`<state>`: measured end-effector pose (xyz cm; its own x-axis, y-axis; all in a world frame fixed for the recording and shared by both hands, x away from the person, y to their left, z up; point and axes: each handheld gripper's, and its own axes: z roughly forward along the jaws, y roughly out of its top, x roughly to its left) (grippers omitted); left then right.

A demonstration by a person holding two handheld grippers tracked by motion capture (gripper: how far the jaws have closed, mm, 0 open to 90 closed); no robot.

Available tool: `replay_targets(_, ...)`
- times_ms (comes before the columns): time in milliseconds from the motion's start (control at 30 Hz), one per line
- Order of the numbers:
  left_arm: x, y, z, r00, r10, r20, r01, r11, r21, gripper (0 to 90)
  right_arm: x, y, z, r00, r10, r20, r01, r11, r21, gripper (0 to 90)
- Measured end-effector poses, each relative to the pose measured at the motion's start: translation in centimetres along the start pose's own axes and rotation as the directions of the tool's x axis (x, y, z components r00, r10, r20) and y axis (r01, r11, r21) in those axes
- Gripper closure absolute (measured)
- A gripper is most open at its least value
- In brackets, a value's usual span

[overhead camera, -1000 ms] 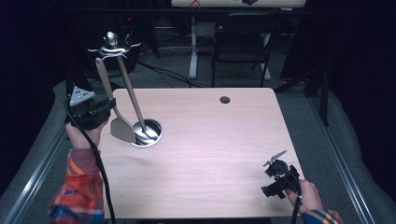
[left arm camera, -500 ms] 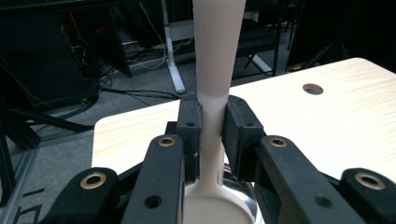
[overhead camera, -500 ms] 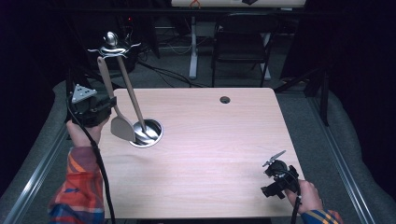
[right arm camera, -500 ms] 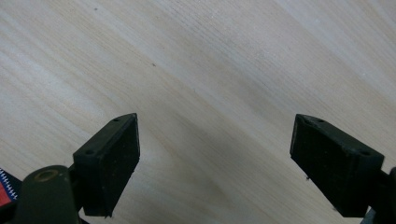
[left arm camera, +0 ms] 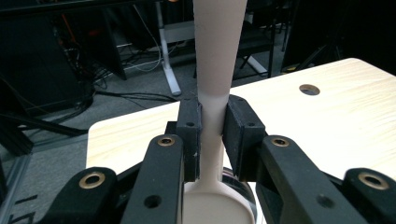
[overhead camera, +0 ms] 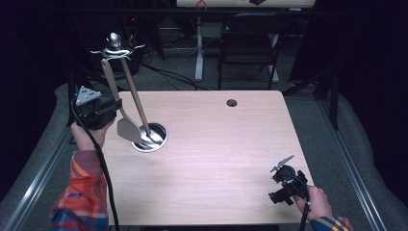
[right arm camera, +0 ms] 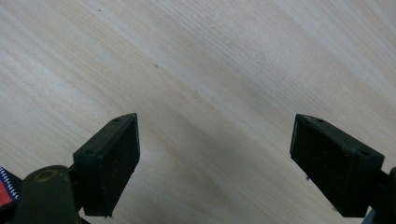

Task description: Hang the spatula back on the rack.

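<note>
A metal utensil stand (overhead camera: 136,103) rises from a round base (overhead camera: 159,141) at the table's left, with a hooked crown at its top (overhead camera: 115,44). A beige spatula (overhead camera: 126,129) reaches from that crown down to the base, blade low. My left gripper (overhead camera: 114,107) is shut on the spatula's handle about midway; in the left gripper view the pads (left arm camera: 189,135) pinch the pale handle (left arm camera: 217,56) from both sides. My right gripper (overhead camera: 284,185) hovers open over bare wood near the front right corner, and its jaws (right arm camera: 215,158) stand wide apart with nothing between them.
The light wooden table (overhead camera: 216,144) has a cable hole (overhead camera: 232,102) near its far edge. A dark chair (overhead camera: 248,45) and a white desk leg (overhead camera: 198,48) stand beyond it. Grey floor and rails flank both sides.
</note>
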<state>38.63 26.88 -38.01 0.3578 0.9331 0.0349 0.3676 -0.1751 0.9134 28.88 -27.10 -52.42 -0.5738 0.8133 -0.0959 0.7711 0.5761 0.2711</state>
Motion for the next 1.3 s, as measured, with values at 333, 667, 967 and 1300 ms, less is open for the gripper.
replay_targets(333,-0.5,0.0,-0.2,0.9996,-0.026,0.011,0.026,0.9978,0.061,43.0,-0.1,-0.1,-0.2,1.0,-0.007,0.004,0.007,1.0,0.013,15.6)
replay_targets(667,-2.0,-1.8,-0.5,0.9996,-0.005,0.029,0.0,0.9875,0.158,0.1,-0.2,-0.3,-0.2,1.0,-0.001,-0.004,0.001,1.0,0.01,15.6)
replay_targets(967,-3.2,-8.4,-0.5,0.9942,-0.092,0.056,0.082,0.9843,0.156,1.6,0.0,-0.5,-0.1,1.0,-0.003,0.0,0.003,1.0,0.002,15.6)
replay_targets(1300,-4.3,-10.6,0.8,0.9943,-0.014,0.106,-0.009,0.9779,0.209,0.3,0.1,-0.3,-0.1,0.999,-0.045,0.006,0.044,0.998,0.033,15.6)
